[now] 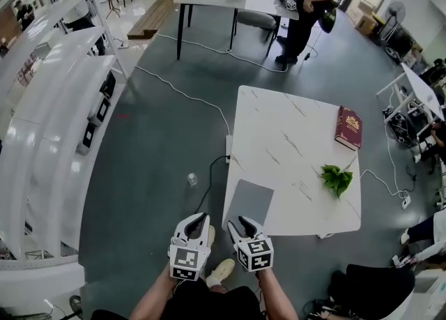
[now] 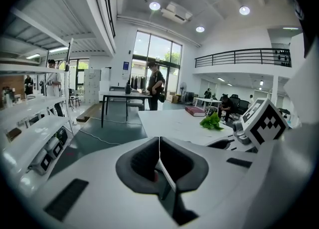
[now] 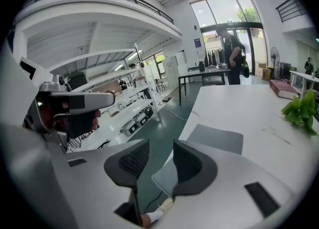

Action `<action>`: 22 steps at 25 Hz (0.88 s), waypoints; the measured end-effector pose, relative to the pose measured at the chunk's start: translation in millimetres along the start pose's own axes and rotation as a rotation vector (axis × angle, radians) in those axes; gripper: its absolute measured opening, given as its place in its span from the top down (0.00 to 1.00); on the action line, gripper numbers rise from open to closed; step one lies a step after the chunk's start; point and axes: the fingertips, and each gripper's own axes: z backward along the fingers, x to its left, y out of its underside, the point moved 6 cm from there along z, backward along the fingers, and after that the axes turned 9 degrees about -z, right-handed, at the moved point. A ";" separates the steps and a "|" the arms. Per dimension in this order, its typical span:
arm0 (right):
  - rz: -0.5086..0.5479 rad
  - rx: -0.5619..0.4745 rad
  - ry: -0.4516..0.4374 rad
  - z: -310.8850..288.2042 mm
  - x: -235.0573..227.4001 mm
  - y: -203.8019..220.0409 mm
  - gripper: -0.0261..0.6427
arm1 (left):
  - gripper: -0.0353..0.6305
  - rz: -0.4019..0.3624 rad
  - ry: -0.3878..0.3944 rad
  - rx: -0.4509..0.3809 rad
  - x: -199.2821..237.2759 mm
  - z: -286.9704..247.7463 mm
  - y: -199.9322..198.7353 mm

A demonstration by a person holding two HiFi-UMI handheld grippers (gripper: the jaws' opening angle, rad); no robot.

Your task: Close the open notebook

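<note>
White bench (image 1: 293, 144), mid-frame: grey notebook (image 1: 249, 201) at lower-left edge. L tool (image 1: 198, 223) closed, empty; R tool (image 1: 240, 225) half-open, empty. Risk: clumsy nudge slides notebook off.

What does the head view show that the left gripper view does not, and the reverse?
Only the head view: the grey notebook, flat on the white table at its near corner. Only the left gripper view: the left gripper close up, shut and empty, and a balcony railing. Both: that table, the red book, the green leaves.
</note>
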 end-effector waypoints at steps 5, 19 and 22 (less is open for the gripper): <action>-0.003 -0.109 0.046 44.6 -6.7 -22.2 0.72 | 0.91 -0.043 0.014 -0.054 -17.5 16.0 -28.3; 0.034 -0.418 0.200 197.8 -32.6 -43.5 0.78 | 0.91 -0.160 0.068 -0.190 -100.5 56.8 -86.6; 0.033 -0.472 0.229 227.5 -38.1 -35.8 0.80 | 0.91 -0.184 0.078 -0.211 -120.2 66.0 -91.7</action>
